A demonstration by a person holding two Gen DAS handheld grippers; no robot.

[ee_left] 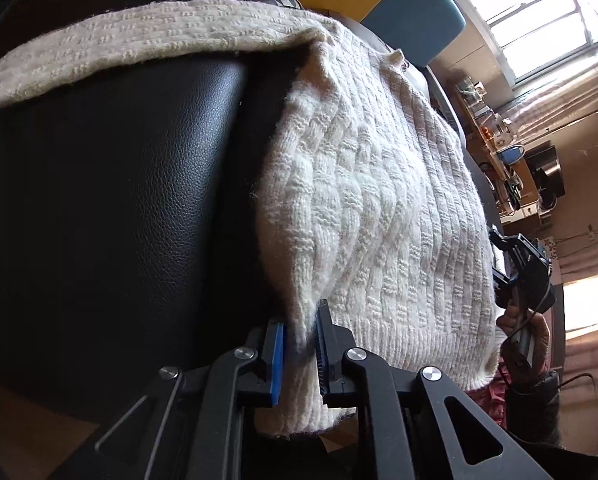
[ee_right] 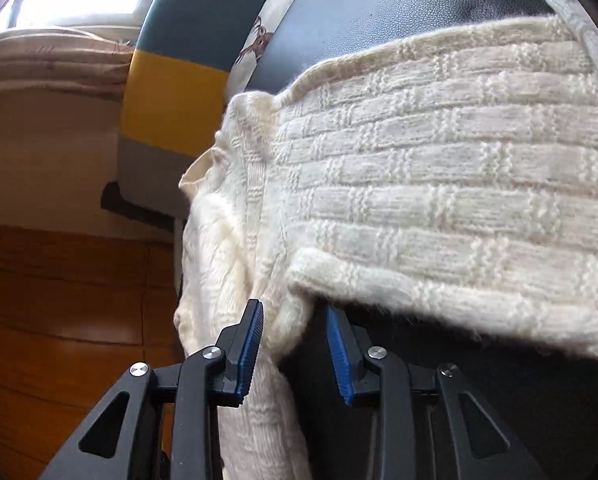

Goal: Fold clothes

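Observation:
A cream knit sweater point(ee_left: 379, 200) lies draped over a black leather seat point(ee_left: 119, 200), one sleeve stretched along the top of the left wrist view. My left gripper point(ee_left: 300, 320) is shut on the sweater's lower edge, and fabric fills the narrow gap between its blue pads. In the right wrist view the sweater point(ee_right: 439, 200) hangs off the seat point(ee_right: 379, 0). My right gripper point(ee_right: 295, 320) stands open around a bunched corner of the knit, with space showing beside the right pad point(ee_right: 339, 356). The left view also shows the right gripper's body point(ee_left: 519, 276), held by a hand point(ee_left: 525, 338).
A yellow, teal and grey cushion point(ee_right: 179, 80) and a deer-print pillow point(ee_right: 259, 40) sit behind the seat. Wooden floor point(ee_right: 59, 320) lies to the left below. A bright window point(ee_left: 539, 8) and a cluttered shelf point(ee_left: 507, 152) are at the far right.

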